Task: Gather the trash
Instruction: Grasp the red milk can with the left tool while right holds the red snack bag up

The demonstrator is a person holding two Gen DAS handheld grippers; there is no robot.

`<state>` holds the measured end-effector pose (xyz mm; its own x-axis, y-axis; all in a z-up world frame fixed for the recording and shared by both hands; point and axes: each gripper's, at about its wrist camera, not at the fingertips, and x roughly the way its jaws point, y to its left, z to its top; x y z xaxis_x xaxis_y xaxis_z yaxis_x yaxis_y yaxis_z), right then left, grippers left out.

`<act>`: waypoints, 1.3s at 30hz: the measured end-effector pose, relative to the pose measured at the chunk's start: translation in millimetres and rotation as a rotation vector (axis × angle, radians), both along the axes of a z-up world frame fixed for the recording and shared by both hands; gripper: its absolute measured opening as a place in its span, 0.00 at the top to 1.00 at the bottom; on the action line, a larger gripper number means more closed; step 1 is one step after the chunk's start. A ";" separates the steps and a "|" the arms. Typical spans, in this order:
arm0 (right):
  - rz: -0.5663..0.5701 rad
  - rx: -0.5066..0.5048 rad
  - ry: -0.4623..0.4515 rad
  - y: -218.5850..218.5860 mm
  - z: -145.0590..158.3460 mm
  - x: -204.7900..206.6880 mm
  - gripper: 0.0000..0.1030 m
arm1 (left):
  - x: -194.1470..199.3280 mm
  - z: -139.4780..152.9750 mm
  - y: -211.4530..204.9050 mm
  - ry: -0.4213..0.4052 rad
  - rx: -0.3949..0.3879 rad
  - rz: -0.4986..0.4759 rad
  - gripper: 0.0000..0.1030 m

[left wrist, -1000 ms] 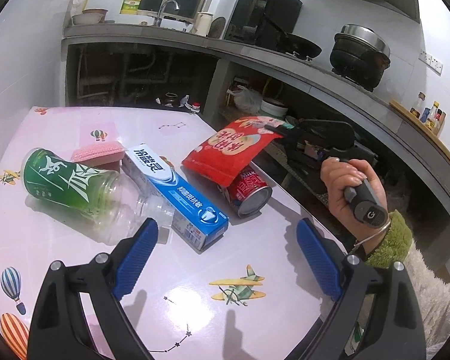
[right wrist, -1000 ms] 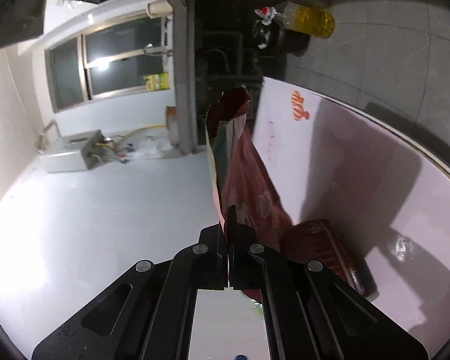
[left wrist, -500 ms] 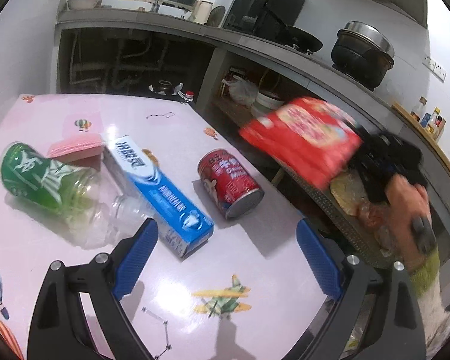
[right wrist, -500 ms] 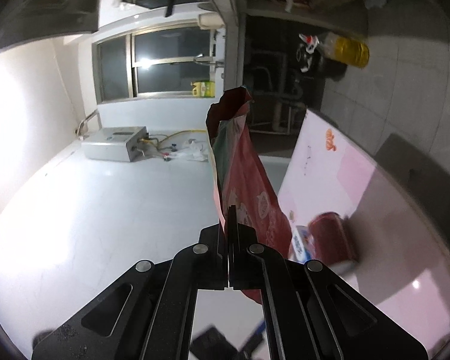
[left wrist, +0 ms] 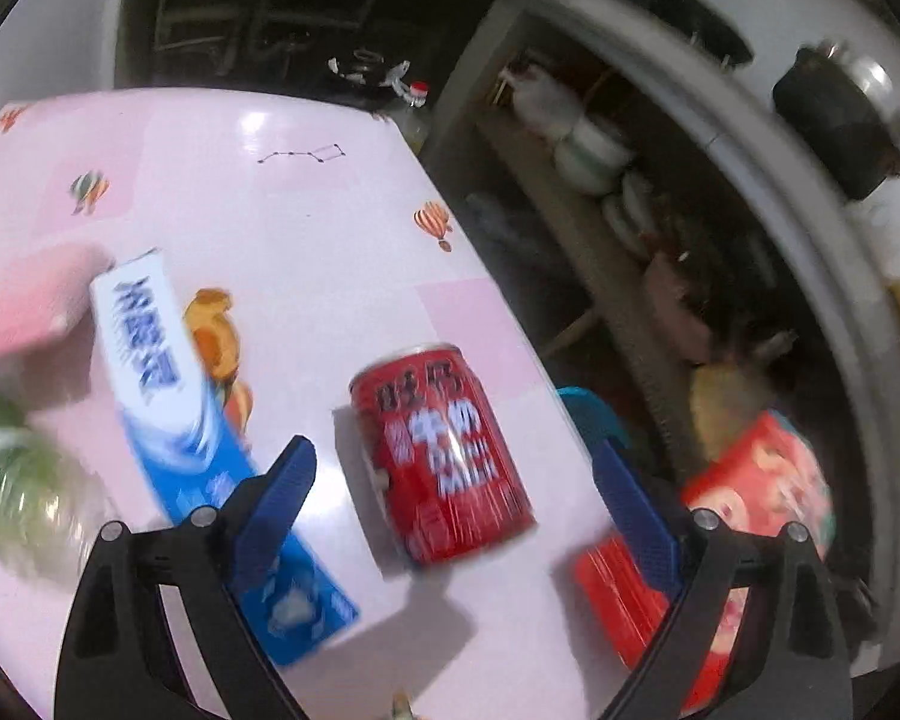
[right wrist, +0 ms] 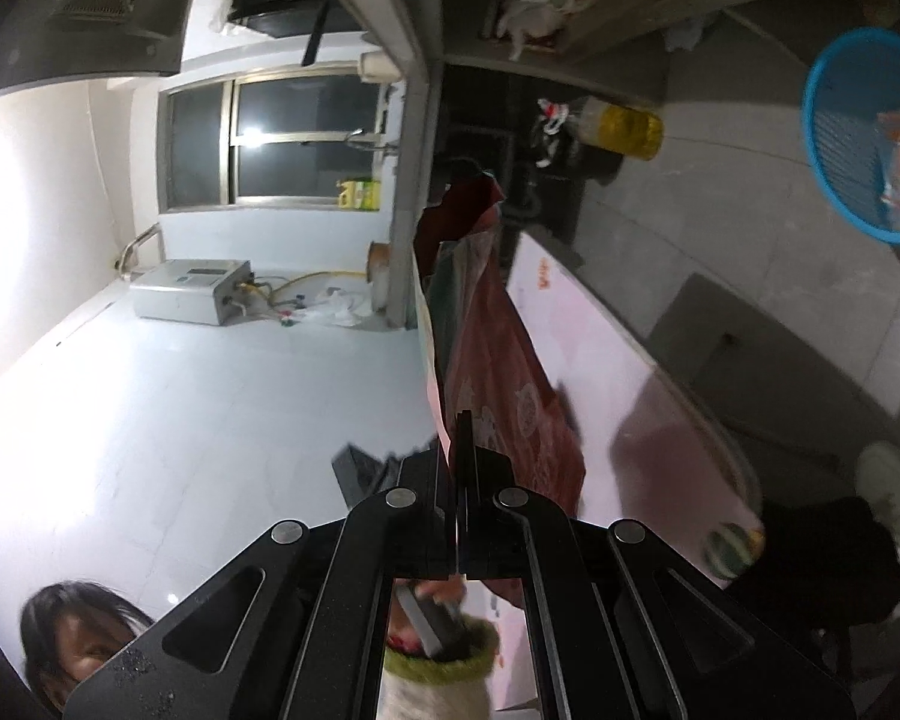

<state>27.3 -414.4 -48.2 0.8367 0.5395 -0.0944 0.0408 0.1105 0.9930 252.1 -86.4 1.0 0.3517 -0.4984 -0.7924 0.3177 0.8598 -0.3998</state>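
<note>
Two jobs run together: my right gripper (right wrist: 456, 438) is clamped on the red snack bag (right wrist: 498, 384), off the table (left wrist: 306, 204) and bound for the blue basket (right wrist: 834, 138), while my left gripper (left wrist: 450, 468) hangs open over the red can (left wrist: 444, 450), needing to drop and close.

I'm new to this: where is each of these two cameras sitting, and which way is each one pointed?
Left wrist: on the left gripper, looking down at the pink table and the red can between its open blue pads.
Right wrist: on the right gripper, rolled sideways toward the kitchen window and a blue basket on the floor; the person's face and cuffed hand show below.
Shared: the red snack bag, pinched by the right gripper, and the table.
</note>
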 end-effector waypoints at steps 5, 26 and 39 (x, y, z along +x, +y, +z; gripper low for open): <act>0.000 0.006 0.016 -2.0 -10.9 -3.4 1.00 | 27.5 -24.6 -23.0 0.108 0.115 0.018 0.12; -0.033 0.033 -0.003 -22.3 -21.9 -28.3 1.00 | -27.0 -3.0 -34.5 -0.103 0.103 -0.052 0.35; -0.028 0.027 -0.011 -17.3 -18.4 -31.4 1.00 | -150.4 -5.1 -20.3 -0.438 0.099 -0.131 0.35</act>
